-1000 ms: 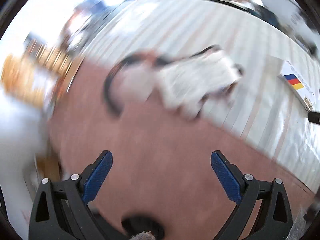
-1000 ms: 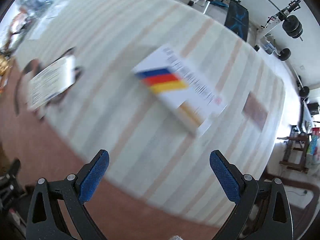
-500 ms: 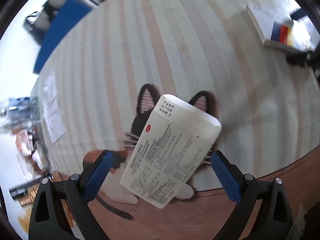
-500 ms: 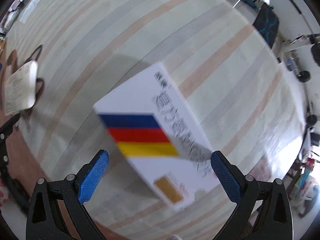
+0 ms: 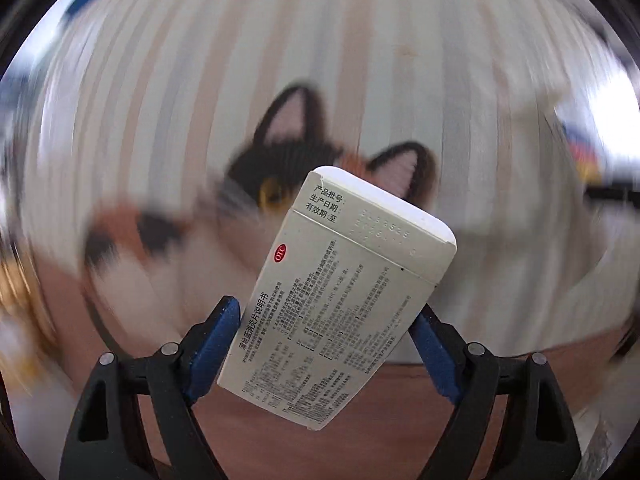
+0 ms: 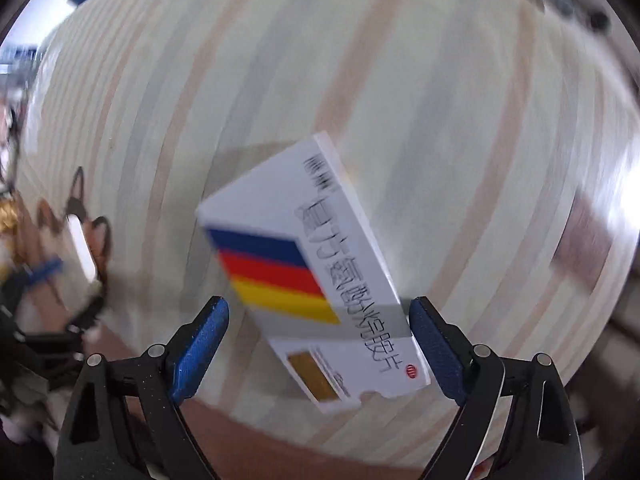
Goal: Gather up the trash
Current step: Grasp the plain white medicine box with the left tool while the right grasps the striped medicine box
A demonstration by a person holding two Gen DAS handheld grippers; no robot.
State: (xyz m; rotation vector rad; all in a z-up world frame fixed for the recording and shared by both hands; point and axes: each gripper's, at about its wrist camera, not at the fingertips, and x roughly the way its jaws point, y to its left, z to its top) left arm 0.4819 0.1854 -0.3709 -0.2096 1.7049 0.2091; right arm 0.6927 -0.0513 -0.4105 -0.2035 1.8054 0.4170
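In the left wrist view a cream medicine box (image 5: 340, 300) with small printed text sits tilted between my blue pads; my left gripper (image 5: 326, 344) is shut on it and holds it above the rug. In the right wrist view a white medicine box (image 6: 316, 276) with blue, red and yellow stripes lies between the fingers of my right gripper (image 6: 316, 344). The right pad touches its edge; a gap remains at the left pad (image 6: 200, 344). Whether the striped box rests on the rug or is lifted is unclear. The cream box also shows edge-on at the far left of the right wrist view (image 6: 82, 248).
A pale striped rug (image 6: 360, 80) covers a reddish-brown floor (image 5: 280, 448). A calico cat picture (image 5: 248, 208) is on the rug under the cream box. Blurred clutter lies at the left edge (image 5: 16, 280). A brown patch (image 6: 584, 240) marks the rug at the right.
My left gripper has closed on the cream box and raised it. My right gripper has moved in over the striped box and its jaws have narrowed around it.
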